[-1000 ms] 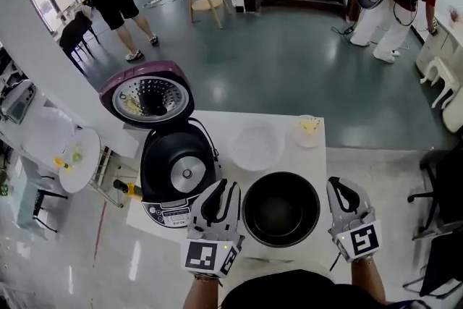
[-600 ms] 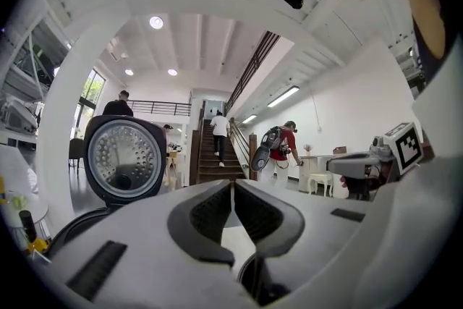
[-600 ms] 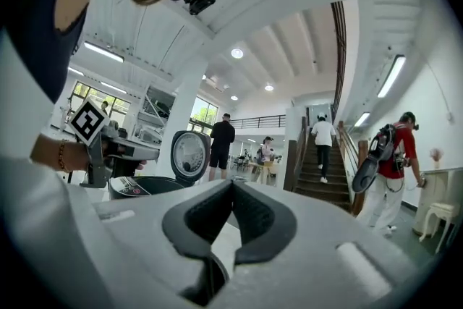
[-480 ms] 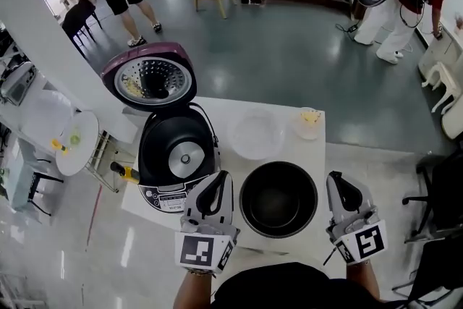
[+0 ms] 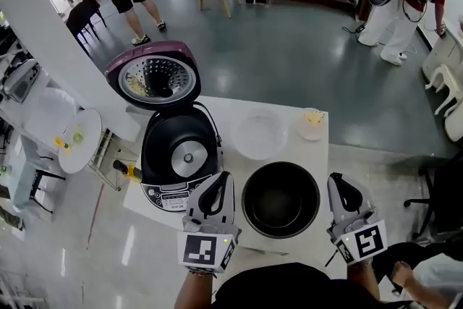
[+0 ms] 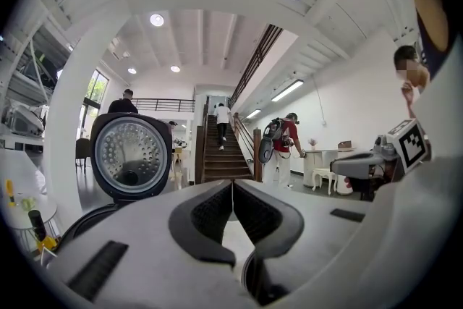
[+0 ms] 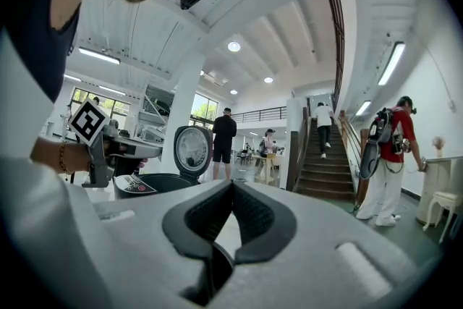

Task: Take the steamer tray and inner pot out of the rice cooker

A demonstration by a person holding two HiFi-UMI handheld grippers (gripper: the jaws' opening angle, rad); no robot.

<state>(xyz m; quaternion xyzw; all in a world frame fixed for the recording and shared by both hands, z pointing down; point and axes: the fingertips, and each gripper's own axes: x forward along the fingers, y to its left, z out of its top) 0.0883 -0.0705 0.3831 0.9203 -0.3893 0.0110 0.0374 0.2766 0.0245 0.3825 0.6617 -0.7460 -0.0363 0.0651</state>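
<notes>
The black inner pot (image 5: 281,199) stands empty on the white table (image 5: 217,112), to the right of the rice cooker (image 5: 181,155). The cooker's purple lid (image 5: 154,79) is tipped up and its cavity shows only the heating plate. Behind the pot lies the translucent steamer tray (image 5: 259,134). My left gripper (image 5: 221,180) is shut and empty just left of the pot, between it and the cooker. My right gripper (image 5: 336,183) is shut and empty just right of the pot. The left gripper view shows shut jaws and the lid (image 6: 130,155); the right gripper view shows the cooker (image 7: 155,184).
A small bowl (image 5: 312,123) with something yellow sits at the table's back right corner. A round side table (image 5: 76,148) with bottles stands left of the cooker. People stand far off on the grey floor and by the stairs.
The left gripper's jaws have closed the last bit. Both grippers stay beside the pot, and the pot, tray and cooker have not moved.
</notes>
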